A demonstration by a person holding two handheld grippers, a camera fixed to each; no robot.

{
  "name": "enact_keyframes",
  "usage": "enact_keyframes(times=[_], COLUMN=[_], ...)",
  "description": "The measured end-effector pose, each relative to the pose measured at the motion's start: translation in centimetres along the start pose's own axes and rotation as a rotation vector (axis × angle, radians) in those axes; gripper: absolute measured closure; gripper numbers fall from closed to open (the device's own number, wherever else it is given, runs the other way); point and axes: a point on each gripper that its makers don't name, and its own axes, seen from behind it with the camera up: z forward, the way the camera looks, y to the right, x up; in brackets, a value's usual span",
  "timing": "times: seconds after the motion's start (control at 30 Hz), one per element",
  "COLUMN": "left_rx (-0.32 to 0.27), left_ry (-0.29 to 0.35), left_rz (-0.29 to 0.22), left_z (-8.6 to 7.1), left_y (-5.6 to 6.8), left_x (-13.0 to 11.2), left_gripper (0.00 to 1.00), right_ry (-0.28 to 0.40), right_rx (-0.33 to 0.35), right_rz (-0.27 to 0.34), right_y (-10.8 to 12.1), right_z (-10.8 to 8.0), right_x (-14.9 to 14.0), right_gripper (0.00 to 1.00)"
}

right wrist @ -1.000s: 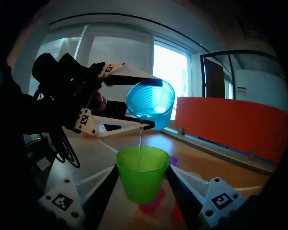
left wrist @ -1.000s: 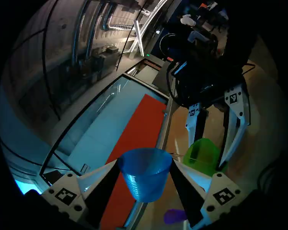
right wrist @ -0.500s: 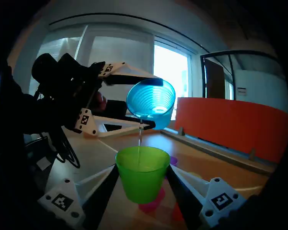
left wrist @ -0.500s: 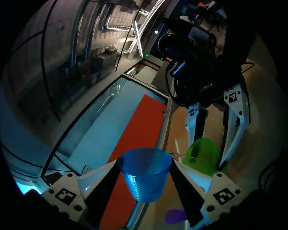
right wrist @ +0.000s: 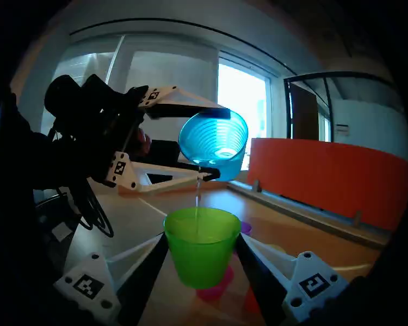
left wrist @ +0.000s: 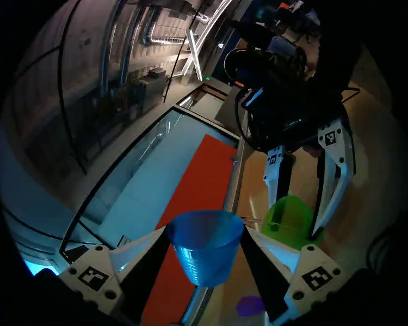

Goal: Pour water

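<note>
Fingers (left wrist: 133, 252) of left gripper (left wrist: 205, 231): closed on blue cup (left wrist: 206, 255), tipped above green cup (right wrist: 201, 255); right gripper (right wrist: 203, 239) closed on green cup. Probably light, crushable plastic; hold mid-wall, gently.

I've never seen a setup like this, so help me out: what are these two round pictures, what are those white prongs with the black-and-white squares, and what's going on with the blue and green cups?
There is no robot here. A person holds a two-fingered clamp in each hand, and a fisheye camera rides on each clamp, looking along its fingers. The white prongs are those fingers.

In the left gripper view, the left hand-held gripper clamps a blue cup. In the right gripper view, the right hand-held gripper clamps a green cup, upright, over a wooden table. That view also shows the blue cup tipped above the green one, with a thin stream of water falling into it. An orange panel stands behind.
</note>
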Motion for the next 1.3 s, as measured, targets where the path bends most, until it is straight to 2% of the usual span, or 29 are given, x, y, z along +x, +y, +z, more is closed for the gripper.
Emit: enact_keyframes(times=[1.3], left_rx=[0.006], left_ry=[0.008], left_rz=[0.038], left_z=[-0.09], left_y=[-0.88], left_x=[0.45], left_gripper=[0.13], right_ry=[0.0], right_rx=[0.003], right_rz=[-0.004], right_y=[-0.23], right_z=[0.05], right_x=[0.01], right_gripper=[0.12])
